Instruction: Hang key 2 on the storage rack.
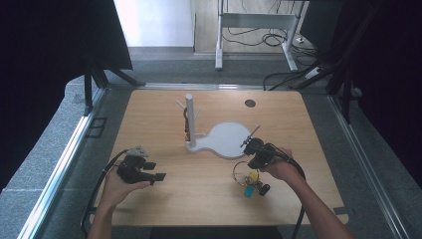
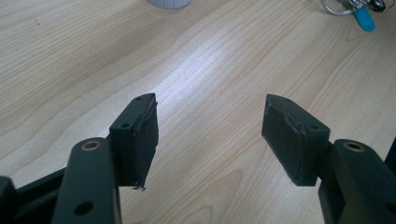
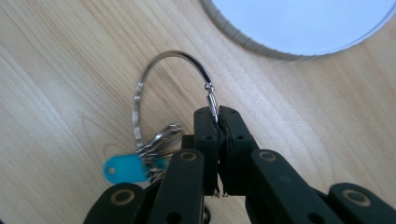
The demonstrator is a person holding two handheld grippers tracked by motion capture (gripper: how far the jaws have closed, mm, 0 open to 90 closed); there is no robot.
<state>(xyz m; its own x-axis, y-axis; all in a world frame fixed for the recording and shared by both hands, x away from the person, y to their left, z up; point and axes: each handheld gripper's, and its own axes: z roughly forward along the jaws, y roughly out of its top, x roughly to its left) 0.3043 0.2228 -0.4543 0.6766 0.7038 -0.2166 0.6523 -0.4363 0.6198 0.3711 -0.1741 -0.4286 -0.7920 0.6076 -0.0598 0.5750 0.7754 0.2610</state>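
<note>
A large metal key ring (image 3: 138, 95) carries several keys and a blue tag (image 3: 123, 169). My right gripper (image 3: 217, 119) is shut on the ring's wire close to its clasp, jaws pressed together over it. In the high view the key ring (image 1: 241, 170) hangs down to the table below the right gripper (image 1: 252, 163), with the tags (image 1: 251, 185) on the wood. My left gripper (image 2: 210, 135) is open over bare wood with nothing between its pads. From above, the left gripper (image 1: 155, 170) rests in the hand at the table's front left.
A white stand (image 1: 189, 115) with side pegs rises mid-table from a flat white base (image 1: 229, 140), just beyond the right gripper; something brown hangs on its left side. The base's rim (image 3: 303, 28) lies close ahead of the ring. A dark round hole (image 1: 250, 103) sits near the far edge.
</note>
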